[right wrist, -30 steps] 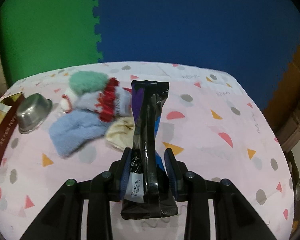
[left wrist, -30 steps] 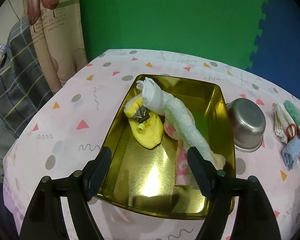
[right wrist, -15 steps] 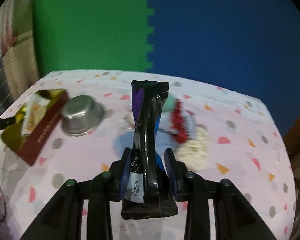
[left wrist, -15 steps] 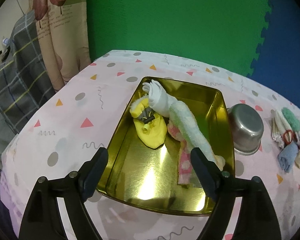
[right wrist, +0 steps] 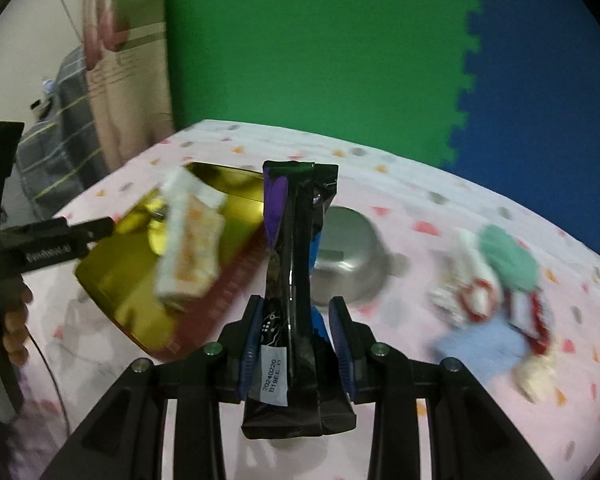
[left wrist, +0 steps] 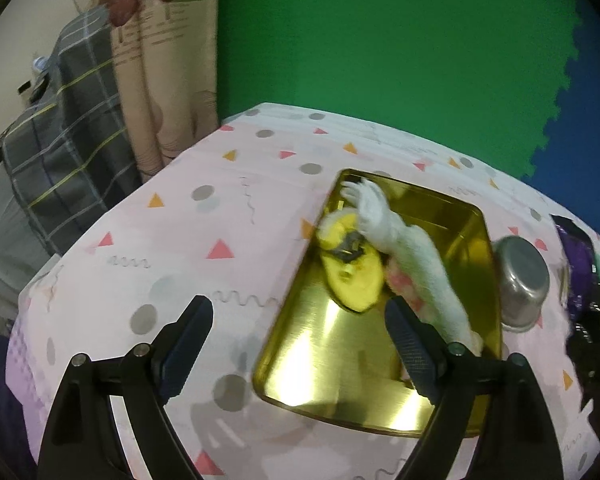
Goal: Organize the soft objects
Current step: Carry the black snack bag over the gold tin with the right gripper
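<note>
The right hand-held gripper [right wrist: 296,344] pinches a black-and-purple snack packet [right wrist: 294,264] upright above the counter [right wrist: 420,380]; its white label reads "20240220". The left hand-held gripper [left wrist: 298,346] hangs wide and holds nothing, over the gold tray's [left wrist: 332,360] near end, where a yellow sock [left wrist: 354,276] and white sock [left wrist: 416,256] lie.

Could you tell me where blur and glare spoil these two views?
Left wrist view: bright glare streaks on the gold tray floor, mild blur. Right wrist view: heavy motion blur on the sock pile and tray, while the held black packet stays sharp.
</note>
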`<state>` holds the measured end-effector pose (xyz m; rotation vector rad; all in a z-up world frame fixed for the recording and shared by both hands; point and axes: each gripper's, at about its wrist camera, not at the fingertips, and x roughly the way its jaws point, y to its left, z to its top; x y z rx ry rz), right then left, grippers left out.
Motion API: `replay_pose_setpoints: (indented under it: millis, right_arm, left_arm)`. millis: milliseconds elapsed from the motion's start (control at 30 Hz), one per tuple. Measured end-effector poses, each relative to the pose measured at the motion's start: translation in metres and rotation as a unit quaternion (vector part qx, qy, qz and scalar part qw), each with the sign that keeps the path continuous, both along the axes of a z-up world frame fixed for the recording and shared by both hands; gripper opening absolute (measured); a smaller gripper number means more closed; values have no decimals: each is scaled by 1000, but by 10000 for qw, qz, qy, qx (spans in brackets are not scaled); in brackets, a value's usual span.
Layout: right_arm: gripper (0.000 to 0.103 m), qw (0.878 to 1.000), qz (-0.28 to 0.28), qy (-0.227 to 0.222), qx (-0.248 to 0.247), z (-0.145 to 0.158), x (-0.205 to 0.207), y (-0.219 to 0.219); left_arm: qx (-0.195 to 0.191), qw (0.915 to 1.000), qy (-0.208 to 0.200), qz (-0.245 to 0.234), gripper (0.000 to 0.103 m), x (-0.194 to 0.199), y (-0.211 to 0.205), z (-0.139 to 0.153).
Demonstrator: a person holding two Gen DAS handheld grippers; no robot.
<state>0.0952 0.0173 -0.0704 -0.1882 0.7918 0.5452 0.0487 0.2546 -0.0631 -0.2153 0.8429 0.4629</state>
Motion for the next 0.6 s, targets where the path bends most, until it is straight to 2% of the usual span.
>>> replay_pose_setpoints:
  millis: [133, 233, 467, 600]
  right_arm:
    - [34, 9998, 203, 5, 21, 2, 6, 38]
    - [34, 9994, 278, 183, 49, -1, 16, 60]
    - [34, 9981, 125, 581, 140, -21, 42, 93]
    - [34, 9987, 30, 514, -16, -27, 49, 107]
  left_arm:
    - [22, 9996, 8, 283, 86, -3, 17, 0]
    - [46, 9992, 13, 394, 86, -6, 25, 0]
    - [-184, 9986, 0, 504, 86, -7, 33, -2]
    - [-243, 9983, -18, 527, 86, -7, 35, -3]
